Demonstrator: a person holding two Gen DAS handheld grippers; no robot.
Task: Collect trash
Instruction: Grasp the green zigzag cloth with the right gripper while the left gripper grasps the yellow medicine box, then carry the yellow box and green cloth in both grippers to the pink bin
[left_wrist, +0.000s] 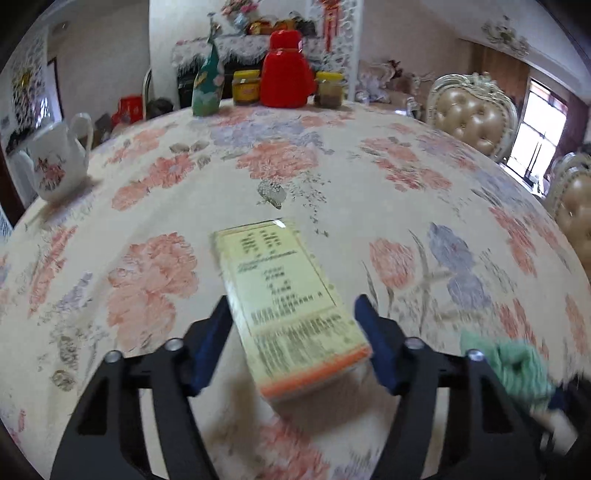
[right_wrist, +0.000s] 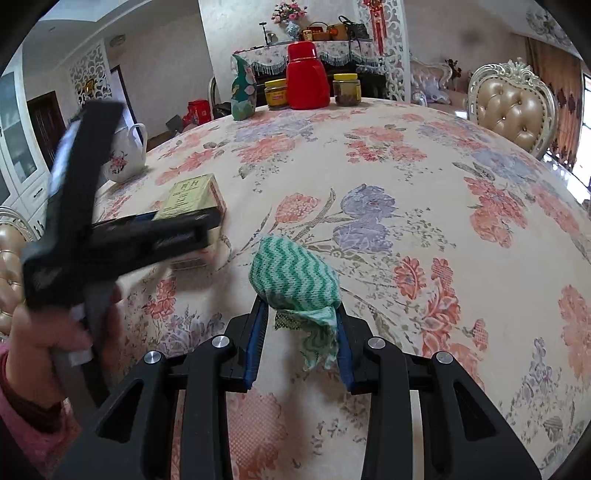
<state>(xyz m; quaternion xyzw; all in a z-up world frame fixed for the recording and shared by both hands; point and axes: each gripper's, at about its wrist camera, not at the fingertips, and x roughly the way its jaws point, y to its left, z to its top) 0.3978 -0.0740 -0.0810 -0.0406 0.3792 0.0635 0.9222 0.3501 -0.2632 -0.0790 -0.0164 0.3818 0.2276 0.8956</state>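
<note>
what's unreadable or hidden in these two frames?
- Yellow box print: motion-blurred in the left wrist view.
- Same box in the right wrist view: near end covered by the left gripper.
- Green cloth: lower part tucked between the right gripper jaws.
- Jar contents: too small.

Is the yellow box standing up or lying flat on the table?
Lying flat: the yellow box rests on a broad face on the floral tablecloth, its printed side facing up.

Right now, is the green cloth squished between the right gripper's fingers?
Touching. In the right wrist view, the green cloth bunches between the right gripper fingers, both blue pads pressed against its sides, with its loose end hanging down between them.
</note>
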